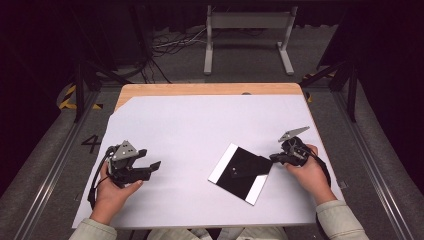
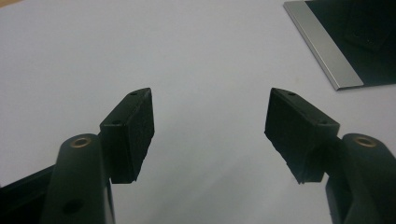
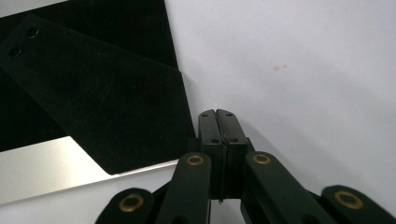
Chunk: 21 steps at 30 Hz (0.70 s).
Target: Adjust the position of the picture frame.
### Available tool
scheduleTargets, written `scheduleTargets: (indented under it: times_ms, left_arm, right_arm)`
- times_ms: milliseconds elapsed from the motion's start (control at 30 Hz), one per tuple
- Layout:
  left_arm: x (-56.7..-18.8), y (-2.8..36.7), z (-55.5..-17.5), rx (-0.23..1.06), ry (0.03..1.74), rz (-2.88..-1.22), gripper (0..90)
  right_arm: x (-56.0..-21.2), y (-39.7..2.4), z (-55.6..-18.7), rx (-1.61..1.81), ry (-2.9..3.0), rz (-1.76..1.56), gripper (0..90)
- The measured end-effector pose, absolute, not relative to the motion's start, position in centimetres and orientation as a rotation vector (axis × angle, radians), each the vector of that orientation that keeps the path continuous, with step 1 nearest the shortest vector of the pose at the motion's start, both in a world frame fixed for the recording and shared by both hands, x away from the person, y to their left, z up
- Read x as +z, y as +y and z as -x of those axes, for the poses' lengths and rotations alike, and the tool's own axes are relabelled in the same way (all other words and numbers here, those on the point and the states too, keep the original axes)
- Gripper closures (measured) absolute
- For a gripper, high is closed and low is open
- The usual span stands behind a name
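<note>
A square black plate (image 1: 240,172) with silver strips along two edges lies on the white sheet, right of centre. On it rests a matt black sheet (image 3: 93,93) with two small holes near one corner. My right gripper (image 1: 272,157) is shut, its tips (image 3: 216,112) down at the plate's right corner, just beside the black sheet's edge; nothing shows between the pads. My left gripper (image 1: 151,158) is held low over bare sheet at the left, jaws wide open and empty (image 2: 211,93), pointing toward the plate (image 2: 355,37).
A white sheet (image 1: 200,125) covers most of the wooden table (image 1: 210,89). Beyond the far edge stand a metal frame (image 1: 247,35) and cables on the floor. Two tiny tan specks (image 3: 280,67) mark the sheet near the right gripper.
</note>
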State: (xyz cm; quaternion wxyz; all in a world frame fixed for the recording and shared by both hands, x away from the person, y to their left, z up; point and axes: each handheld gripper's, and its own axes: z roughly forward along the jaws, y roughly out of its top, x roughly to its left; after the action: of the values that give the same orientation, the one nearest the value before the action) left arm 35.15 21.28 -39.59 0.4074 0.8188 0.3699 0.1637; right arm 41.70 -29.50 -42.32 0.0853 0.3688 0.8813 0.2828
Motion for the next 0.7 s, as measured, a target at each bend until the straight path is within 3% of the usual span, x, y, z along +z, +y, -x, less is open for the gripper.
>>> scheduleTargets:
  times_ms: [333,433,500,633,700]
  left_arm:
    - [-39.7,20.9,-35.0,0.402,0.930,-2.067,38.9]
    - [-39.7,20.7,-35.0,0.353,0.898,-2.078,52.3]
    - [-39.7,20.5,-34.9,0.344,0.893,-2.082,55.6]
    - [-39.7,19.5,-34.6,0.323,0.853,-2.118,77.3]
    - [-39.7,19.2,-34.5,0.329,0.833,-2.129,82.7]
  right_arm:
    - [-42.3,-28.8,-40.3,0.832,2.631,-1.104,90.0]
    - [-42.4,-28.6,-40.1,0.831,2.630,-1.092,90.0]
    - [-42.4,-28.5,-40.0,0.833,2.630,-1.093,90.0]
    - [-42.4,-28.6,-40.0,0.844,2.629,-1.103,90.0]
    - [-42.4,-28.6,-40.0,0.846,2.629,-1.100,90.0]
